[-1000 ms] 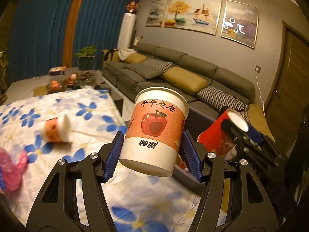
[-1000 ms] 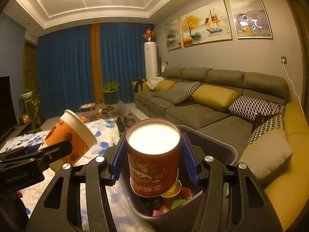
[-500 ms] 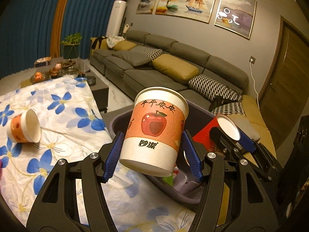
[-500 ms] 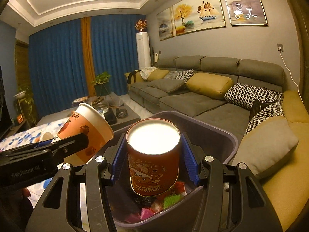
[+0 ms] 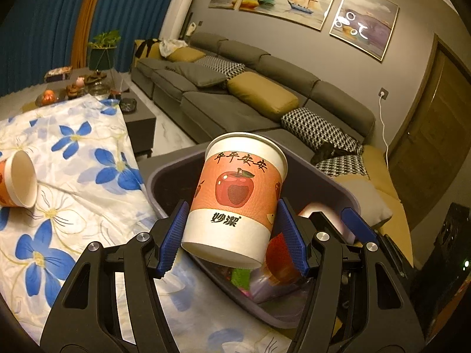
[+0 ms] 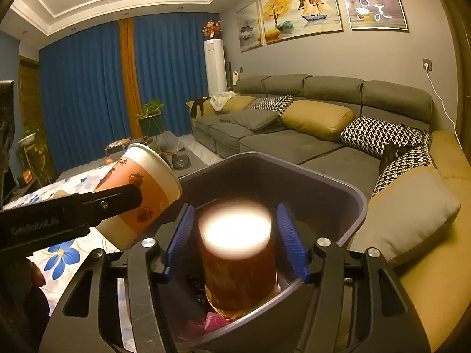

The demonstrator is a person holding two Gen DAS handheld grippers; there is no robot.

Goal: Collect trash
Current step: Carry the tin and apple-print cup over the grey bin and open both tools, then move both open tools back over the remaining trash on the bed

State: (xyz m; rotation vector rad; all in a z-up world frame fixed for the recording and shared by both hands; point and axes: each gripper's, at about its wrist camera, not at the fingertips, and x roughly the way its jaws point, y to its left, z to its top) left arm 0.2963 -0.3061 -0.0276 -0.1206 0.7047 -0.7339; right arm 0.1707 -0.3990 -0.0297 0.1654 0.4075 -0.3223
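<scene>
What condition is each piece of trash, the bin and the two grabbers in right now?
Apple cup: upright, clamped, over the bin.
Left gripper: shut on it.
Red can: blurred, dropping free.
Right gripper: open.
Bin: trash inside.
Second cup: lying sideways on the tablecloth.

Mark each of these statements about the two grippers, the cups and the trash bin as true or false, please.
1. The left gripper holds an apple-printed paper cup. True.
2. The right gripper is clamped tight on the red can. False: its pads stand apart from the can, which is blurred above the bin.
3. The purple trash bin already holds some trash. True.
4. No cup is left on the floral tablecloth. False: a paper cup on its side lies there.
</scene>
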